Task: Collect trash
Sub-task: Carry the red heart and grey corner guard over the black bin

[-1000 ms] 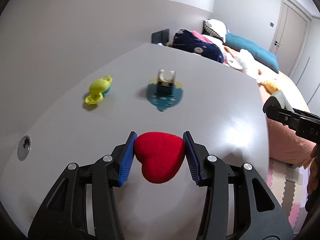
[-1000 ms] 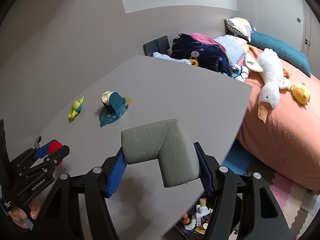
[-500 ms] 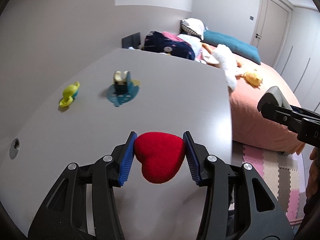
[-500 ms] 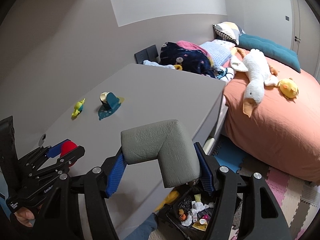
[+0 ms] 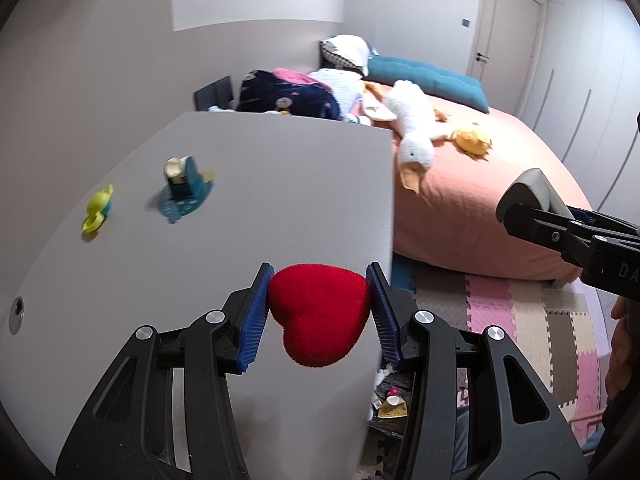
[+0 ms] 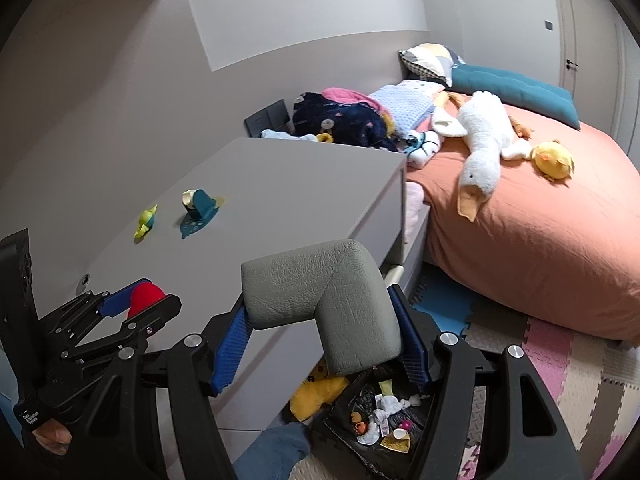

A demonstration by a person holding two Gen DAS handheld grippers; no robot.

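Trash in both grippers right now: left gripper is clamped on a red heart sponge, right gripper squeezes a grey foam corner guard. Both hang past the grey table's edge, I'd guess so they can drop into the black trash bag on the floor below, already littered with scraps

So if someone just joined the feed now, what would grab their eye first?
Probably the red heart clamped in the left tongs over the grey table's near corner, and the grey L-shaped foam piece pinched in the right tongs. Just below that, the black trash bag lies open on the floor, with the white plush goose sprawled on the orange bed behind.
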